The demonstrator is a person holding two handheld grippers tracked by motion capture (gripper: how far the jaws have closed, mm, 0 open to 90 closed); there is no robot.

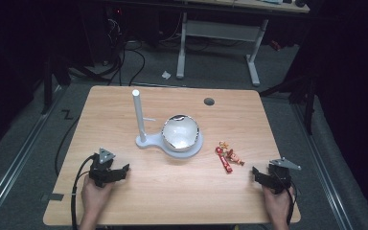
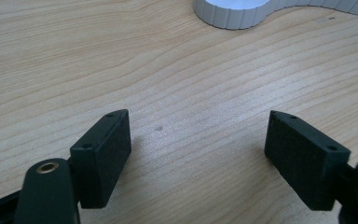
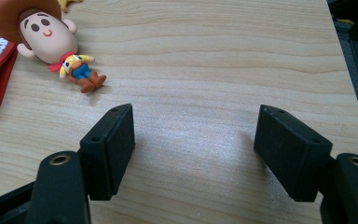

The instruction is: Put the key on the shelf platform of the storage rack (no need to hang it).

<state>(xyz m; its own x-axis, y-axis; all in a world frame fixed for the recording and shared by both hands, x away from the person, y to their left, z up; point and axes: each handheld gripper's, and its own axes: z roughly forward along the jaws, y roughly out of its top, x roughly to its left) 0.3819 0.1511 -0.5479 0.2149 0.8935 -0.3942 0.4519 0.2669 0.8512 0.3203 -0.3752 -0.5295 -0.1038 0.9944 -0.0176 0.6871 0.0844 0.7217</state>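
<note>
With your left gripper (image 1: pixel 120 171) and right gripper (image 1: pixel 258 174) both spread wide and empty on the tabletop (image 1: pixel 172 191), the cowboy toy (image 3: pixel 51 42) lies just ahead of the right one, so approach low and close squarely.

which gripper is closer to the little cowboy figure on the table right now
Right. The right gripper sits just right of and slightly nearer the person than the cowboy figure, jaws open. The left gripper is far across the table, beyond the white stand.
</note>
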